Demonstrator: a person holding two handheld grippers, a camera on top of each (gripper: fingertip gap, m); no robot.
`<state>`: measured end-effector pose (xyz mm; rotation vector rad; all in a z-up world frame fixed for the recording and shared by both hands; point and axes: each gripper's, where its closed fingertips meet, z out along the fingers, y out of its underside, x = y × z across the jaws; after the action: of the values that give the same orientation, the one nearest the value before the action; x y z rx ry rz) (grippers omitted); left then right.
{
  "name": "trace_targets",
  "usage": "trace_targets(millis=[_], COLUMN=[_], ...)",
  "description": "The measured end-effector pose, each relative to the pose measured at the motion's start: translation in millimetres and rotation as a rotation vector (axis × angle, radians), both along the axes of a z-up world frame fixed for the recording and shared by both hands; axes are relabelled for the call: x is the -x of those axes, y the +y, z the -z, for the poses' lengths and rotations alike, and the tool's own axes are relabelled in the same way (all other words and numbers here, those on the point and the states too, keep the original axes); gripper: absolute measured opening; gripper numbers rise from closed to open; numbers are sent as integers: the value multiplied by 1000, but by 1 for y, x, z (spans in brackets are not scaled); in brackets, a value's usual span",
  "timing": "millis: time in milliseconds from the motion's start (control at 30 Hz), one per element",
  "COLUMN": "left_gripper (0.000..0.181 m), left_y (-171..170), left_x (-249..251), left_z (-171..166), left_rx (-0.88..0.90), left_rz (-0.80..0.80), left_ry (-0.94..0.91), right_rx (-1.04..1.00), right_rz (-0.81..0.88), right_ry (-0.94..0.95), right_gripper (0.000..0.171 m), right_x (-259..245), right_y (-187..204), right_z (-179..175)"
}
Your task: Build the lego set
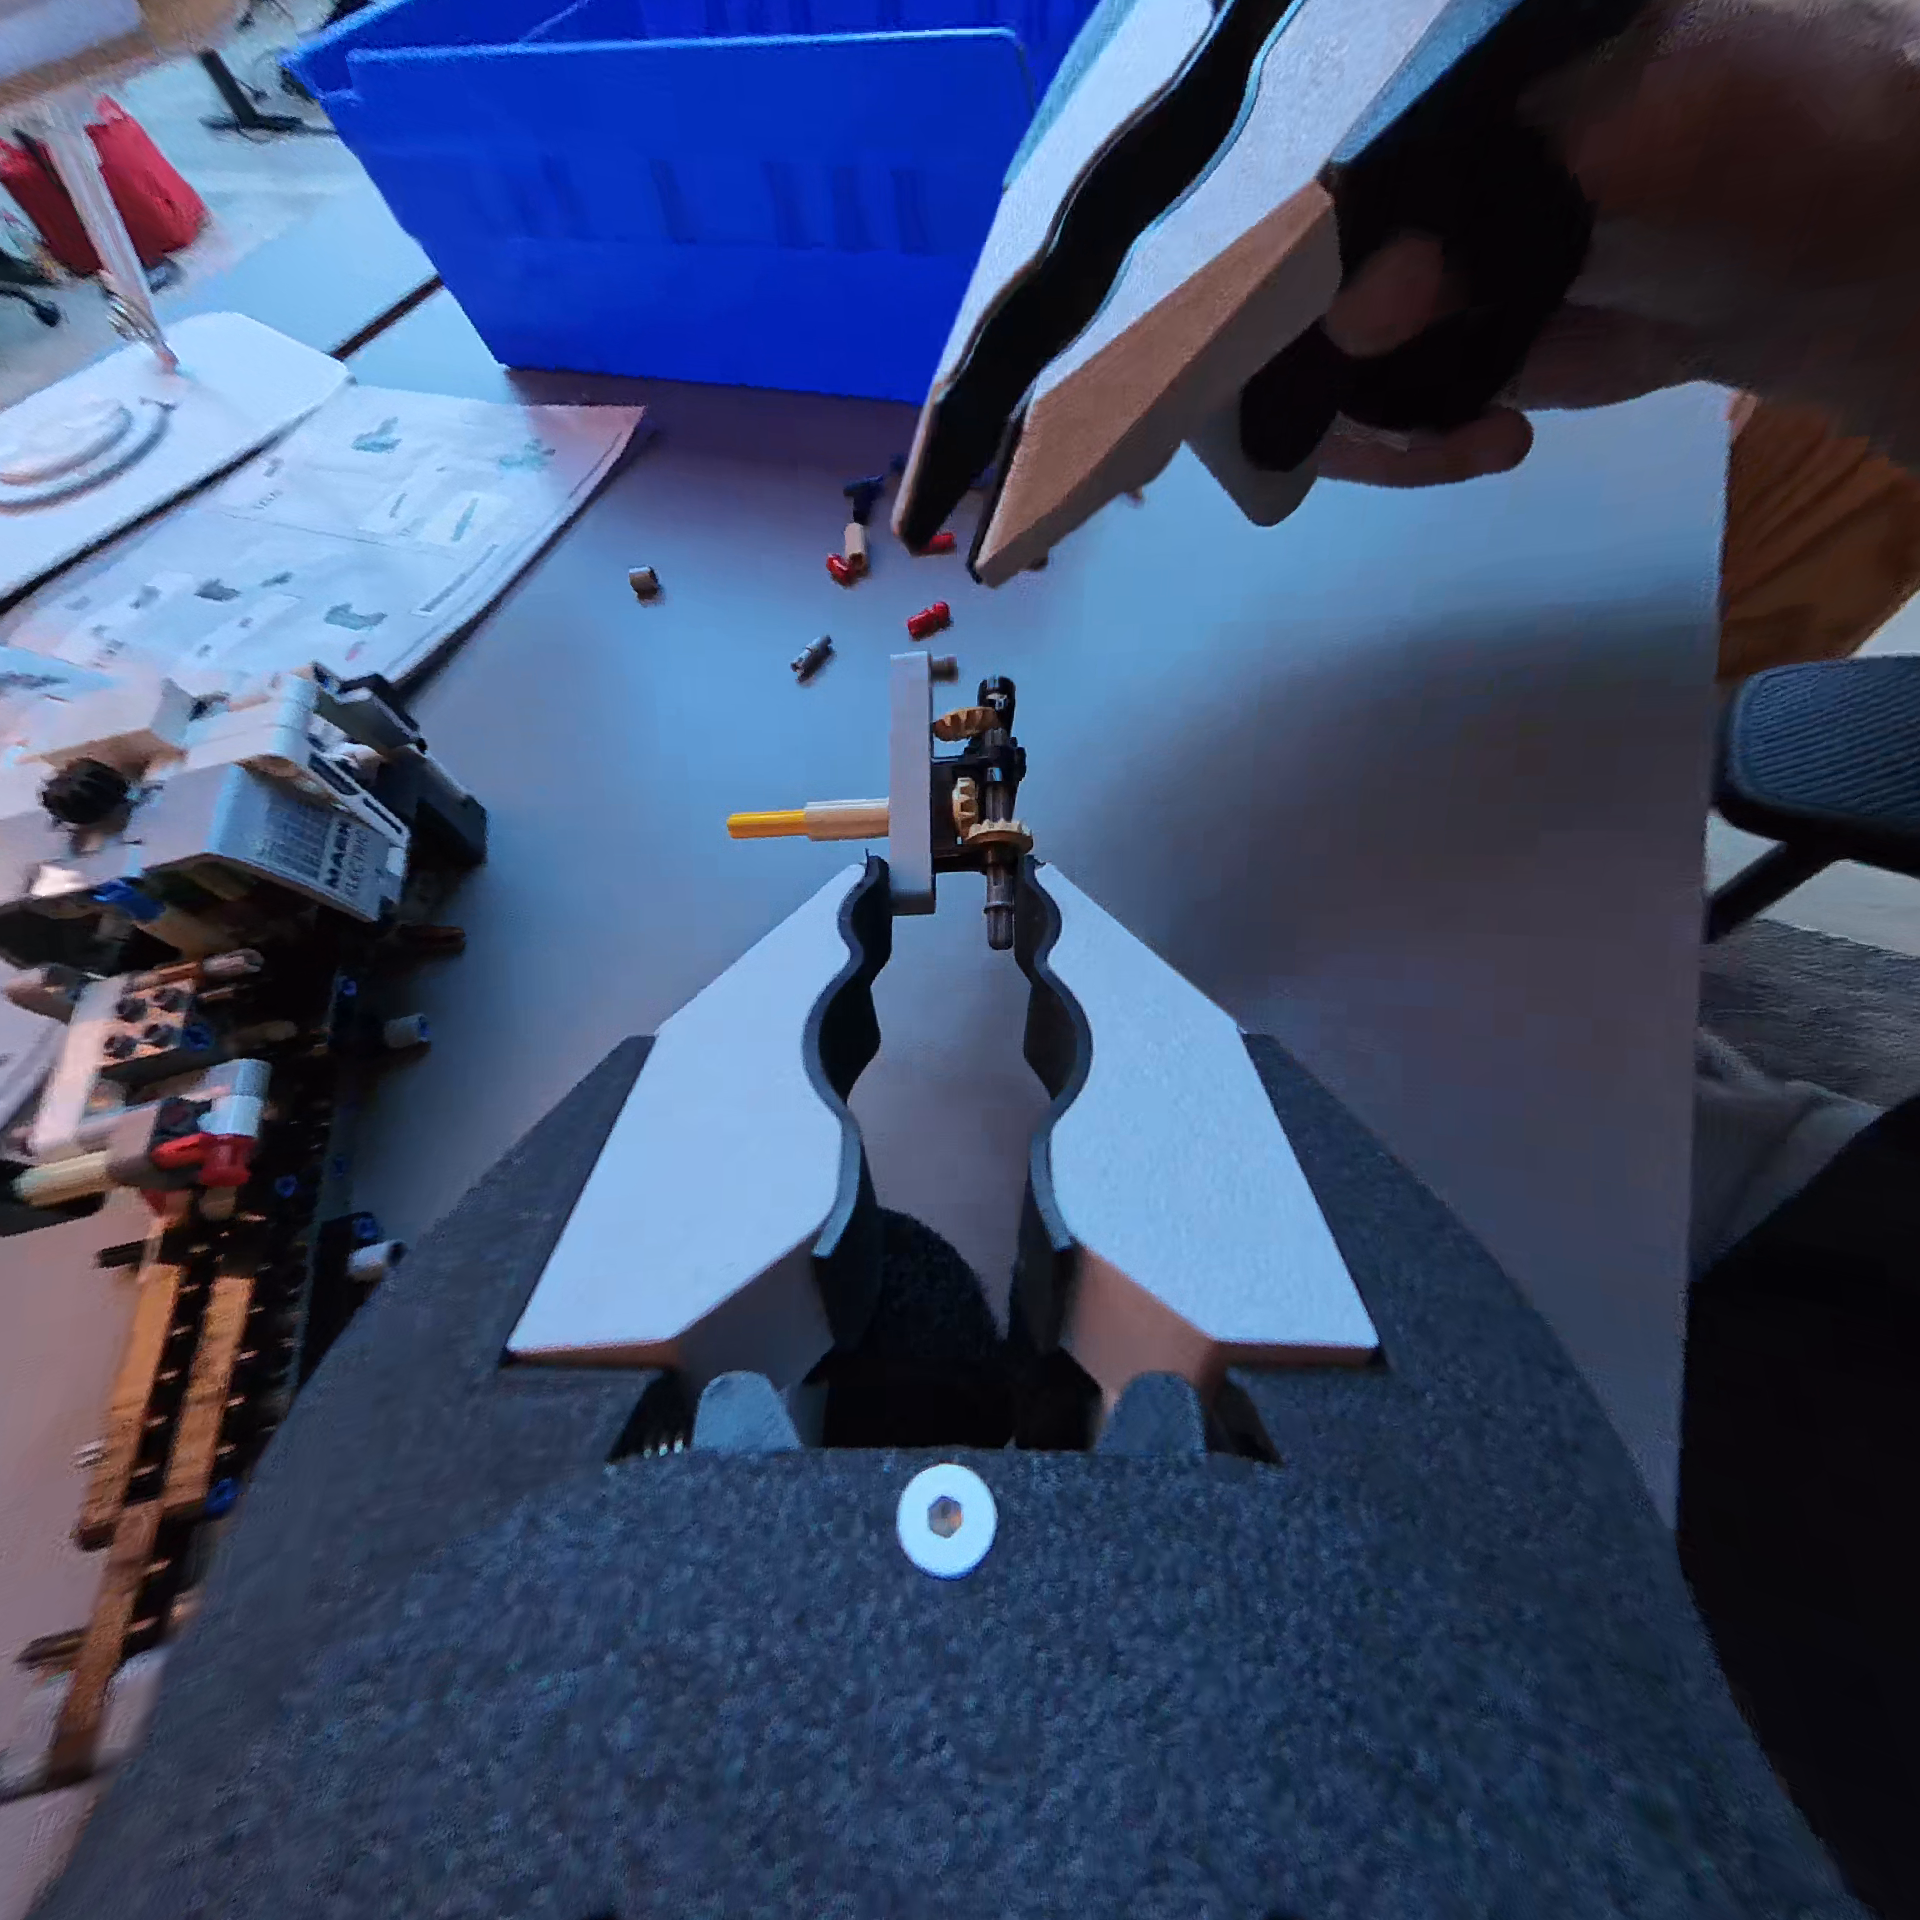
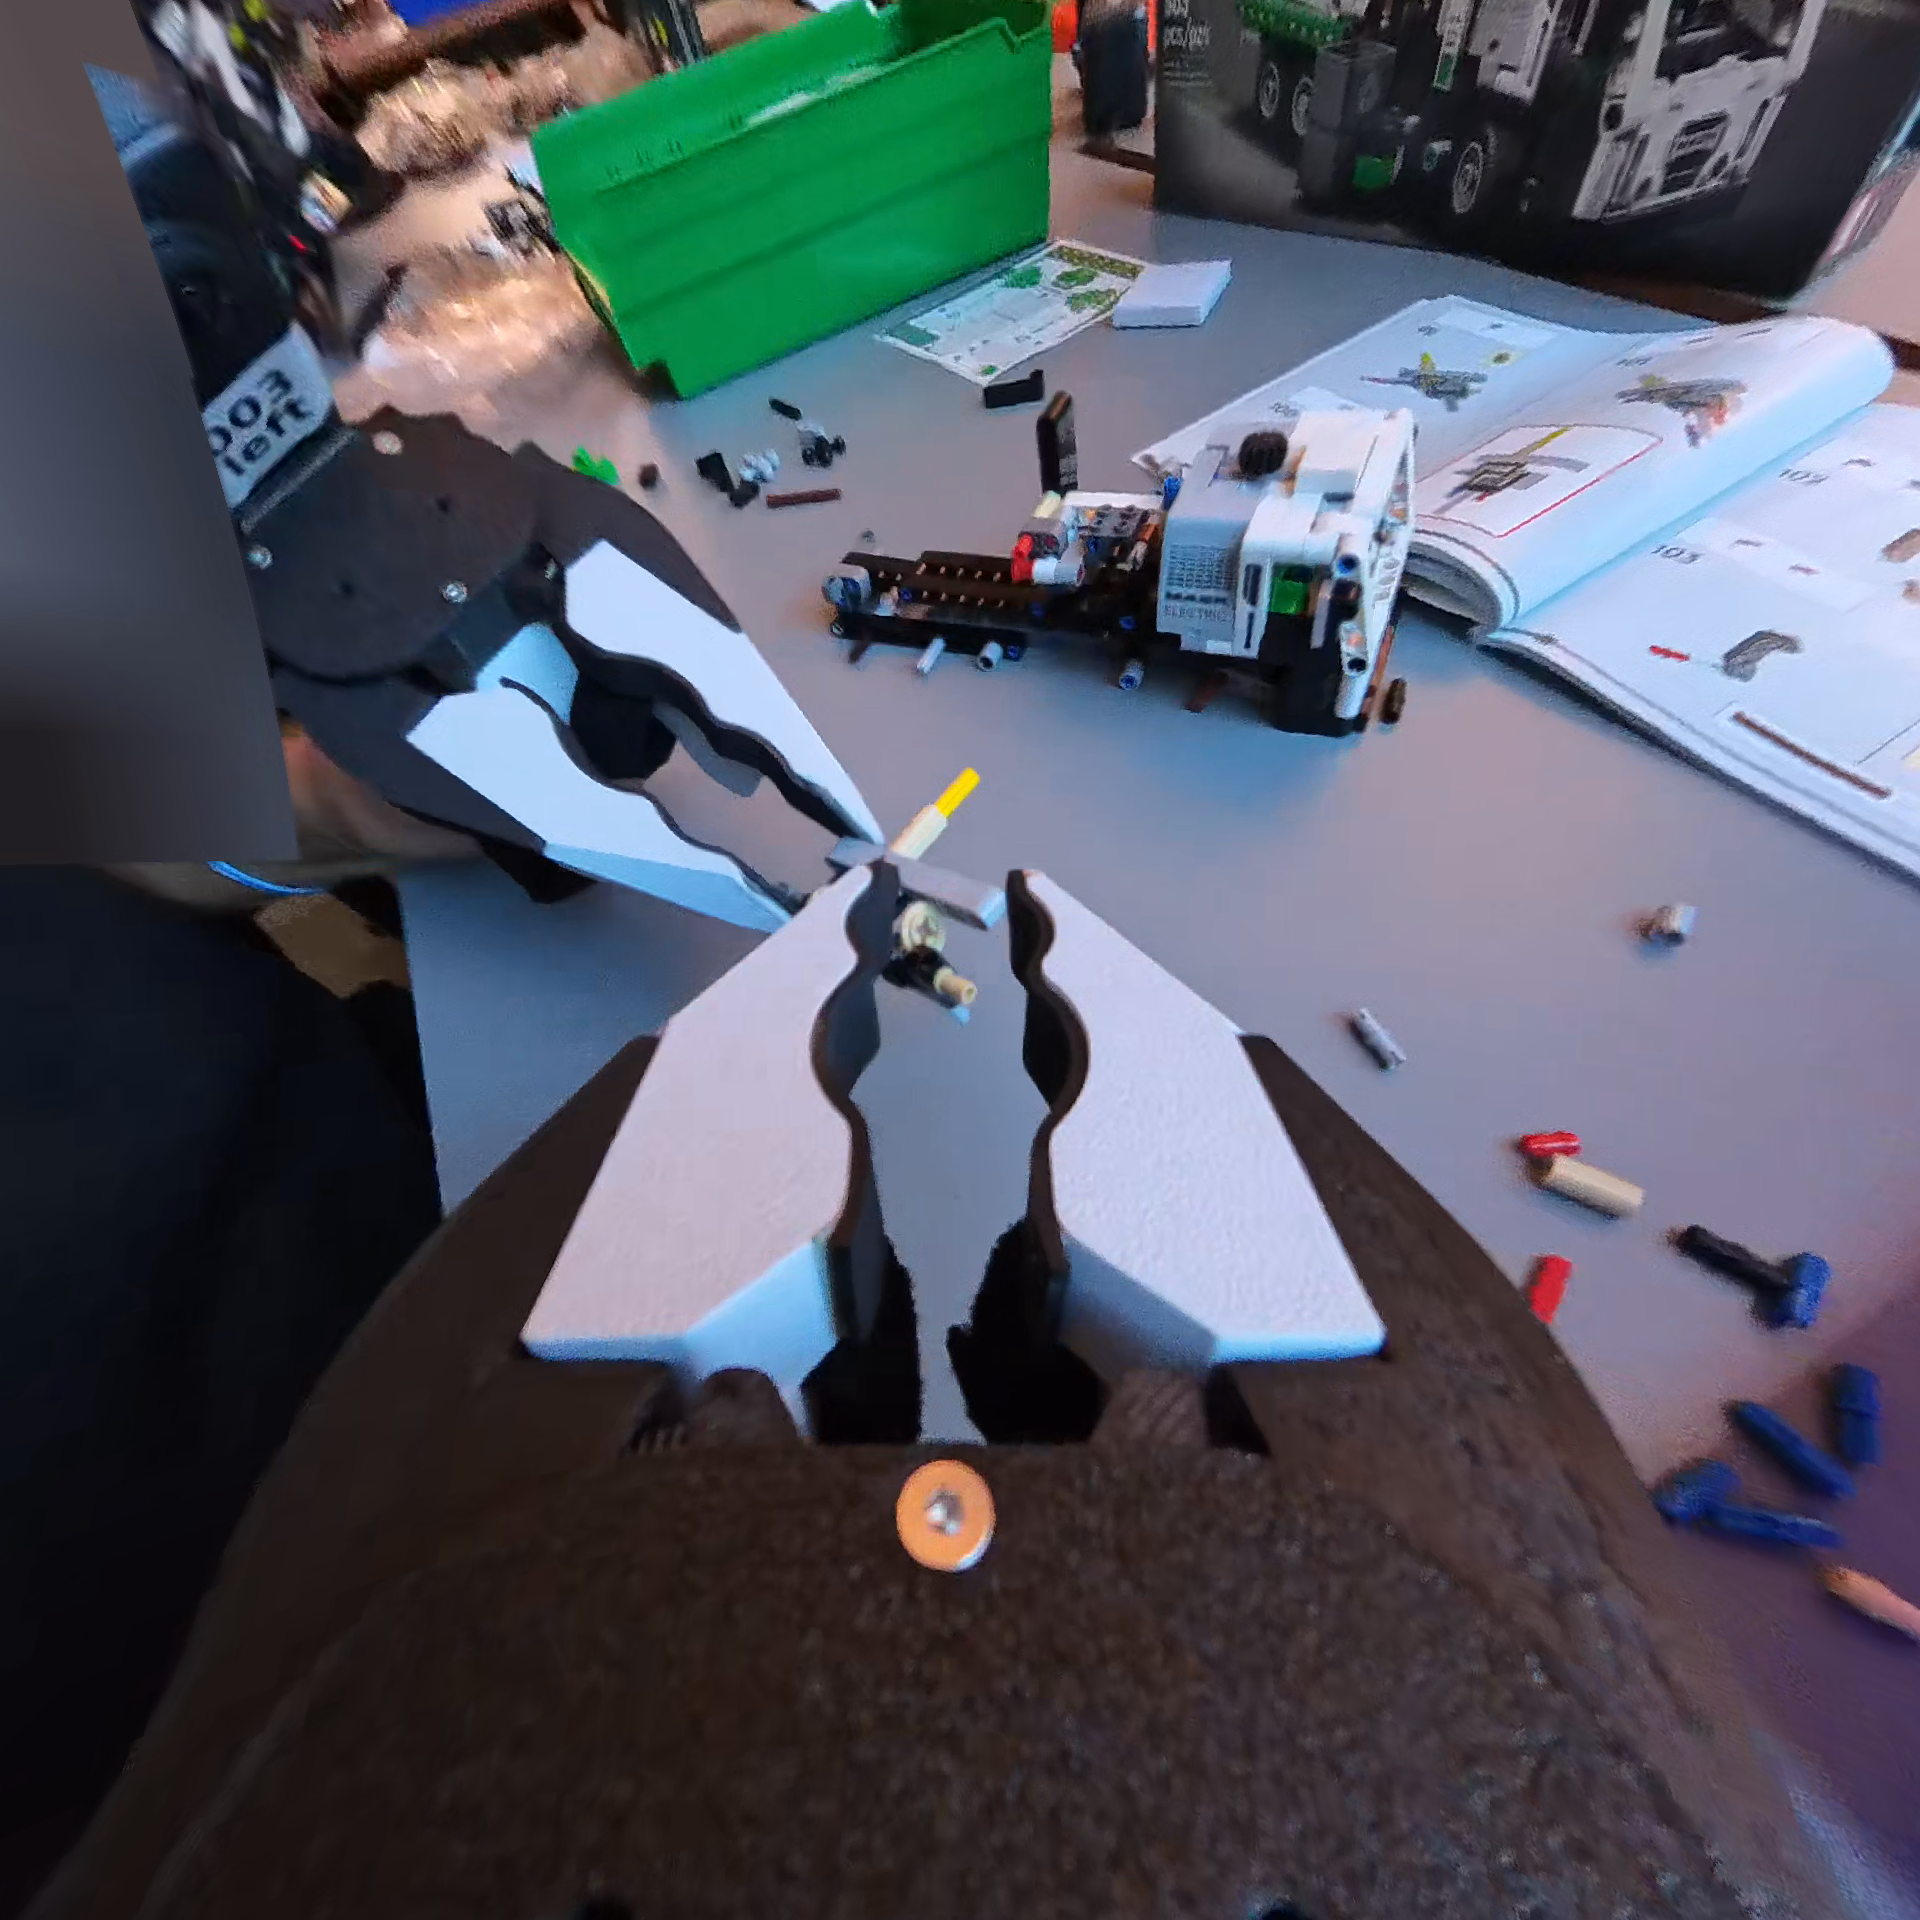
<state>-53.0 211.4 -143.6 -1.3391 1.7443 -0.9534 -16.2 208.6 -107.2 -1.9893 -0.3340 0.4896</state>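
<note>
My left gripper (image 1: 951,883) is shut on a small gear assembly (image 1: 914,779): a grey beam with a yellow and tan axle (image 1: 805,823) sticking out to the left, tan gears and a dark axle. It holds the assembly above the grey table (image 1: 1351,831). My right gripper (image 2: 945,883) is open and empty, with its tips just short of the assembly (image 2: 940,899). In the left wrist view the right gripper (image 1: 966,551) comes down from the upper right in a gloved hand. The left gripper also shows in the right wrist view (image 2: 842,857). The partly built white truck (image 2: 1195,582) stands behind.
The truck also shows at the left (image 1: 208,831). An open instruction booklet (image 2: 1662,499) lies beside it. A blue bin (image 1: 707,187), a green bin (image 2: 810,187) and the set's box (image 2: 1507,125) stand at the back. Loose red pins (image 2: 1548,1143), blue pins (image 2: 1787,1455) and small grey pieces lie scattered. The gap from one gripper's tips to the other's is roughly 6 cm.
</note>
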Motion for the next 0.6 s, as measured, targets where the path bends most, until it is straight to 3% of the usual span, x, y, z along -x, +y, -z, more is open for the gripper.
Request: trace_targets(millis=[200, 367, 600], left_gripper=[21, 21, 21], left_y=[9, 9, 14], left_x=[0, 0, 3], left_z=[-4, -4, -2], left_rx=[-213, -318, -309], left_rz=[-43, -47, -62], left_ry=[-24, -29, -21], right_rx=[16, -35, -70], right_rz=[-44, 10, 83], right_ry=[109, -20, -164], right_gripper=[27, 25, 21], right_x=[10, 10, -14], right_y=[-6, -4, -12], right_z=[18, 23, 24])
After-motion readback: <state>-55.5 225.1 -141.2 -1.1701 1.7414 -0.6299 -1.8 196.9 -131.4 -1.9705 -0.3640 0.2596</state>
